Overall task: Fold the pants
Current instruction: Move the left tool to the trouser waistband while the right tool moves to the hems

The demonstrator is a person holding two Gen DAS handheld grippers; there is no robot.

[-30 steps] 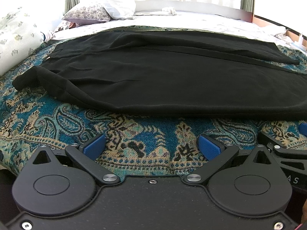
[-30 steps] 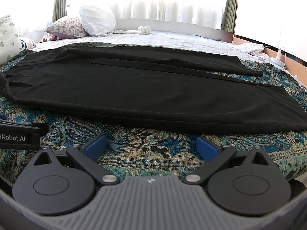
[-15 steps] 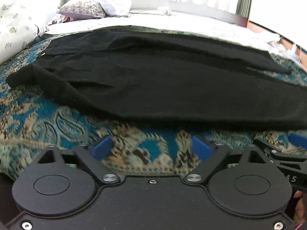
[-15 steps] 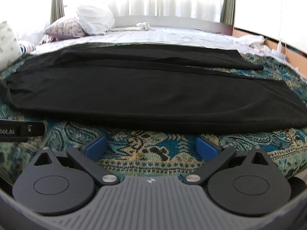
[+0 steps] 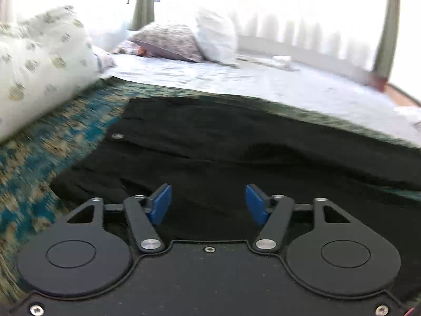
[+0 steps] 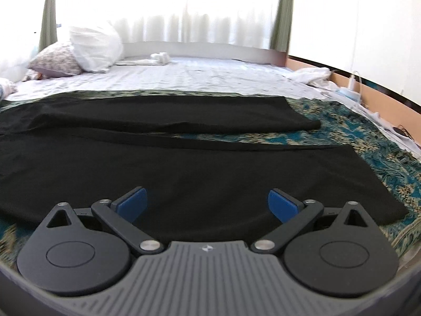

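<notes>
Two claws over black pants (image 6: 184, 173) spread across the bed's patterned cover (image 6: 381, 142), filling mid-frame. Left claw (image 5: 208, 204) half open and closing, pads not yet pinching cloth. Right claw (image 6: 206, 205) wide open, empty. Risk: left shuts above the fabric, misses the waist edge, or bunches one layer.

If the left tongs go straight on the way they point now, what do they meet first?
Most likely the black pants, which lie directly ahead of the left tongs. Their jaws are closing with nothing pinched between them yet. The picture is blurred, so depth is uncertain.
</notes>
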